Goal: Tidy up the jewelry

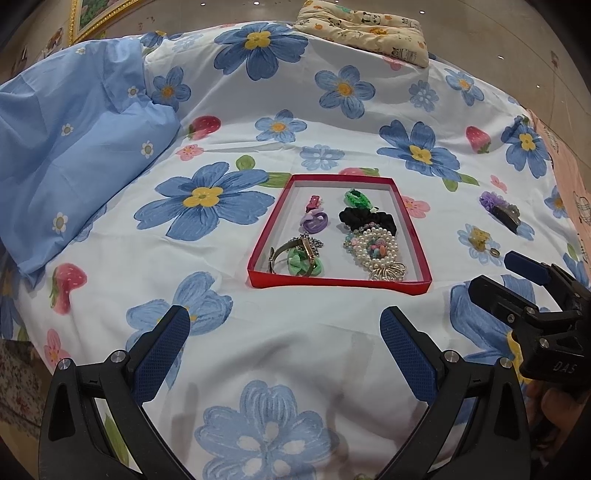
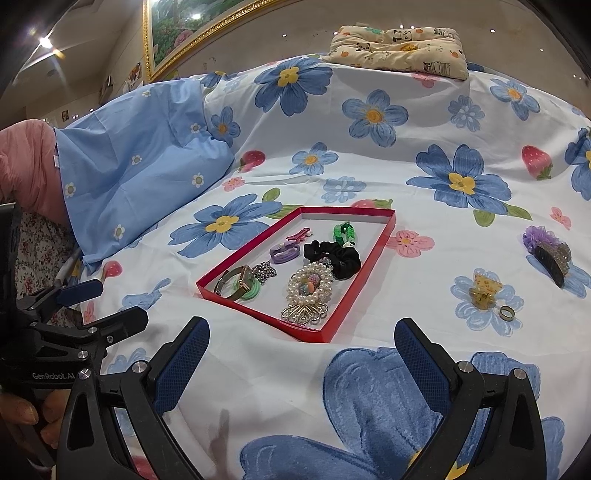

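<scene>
A red tray (image 1: 338, 283) (image 2: 258, 311) lies on the flowered bedsheet. It holds a pearl bracelet (image 1: 376, 247) (image 2: 309, 283), a black scrunchie (image 1: 364, 218) (image 2: 341, 256), a watch (image 1: 295, 248) (image 2: 240, 282), a green clip (image 1: 356, 197) and a purple clip (image 1: 314, 221). Outside it to the right lie a purple-and-dark hair claw (image 1: 500, 210) (image 2: 548, 254), a yellow clip (image 1: 480, 238) (image 2: 484, 290) and a ring (image 1: 494, 253) (image 2: 506, 313). My left gripper (image 1: 284, 321) is open and empty in front of the tray. My right gripper (image 2: 301, 334) is open and empty, near the tray's front right corner.
A folded light-blue quilt (image 1: 74, 147) (image 2: 140, 158) lies at the left. A panda-print cushion (image 1: 365, 27) (image 2: 402, 48) sits at the far edge. The right gripper shows at the right of the left wrist view (image 1: 524, 295); the left gripper shows at the left of the right wrist view (image 2: 85, 306).
</scene>
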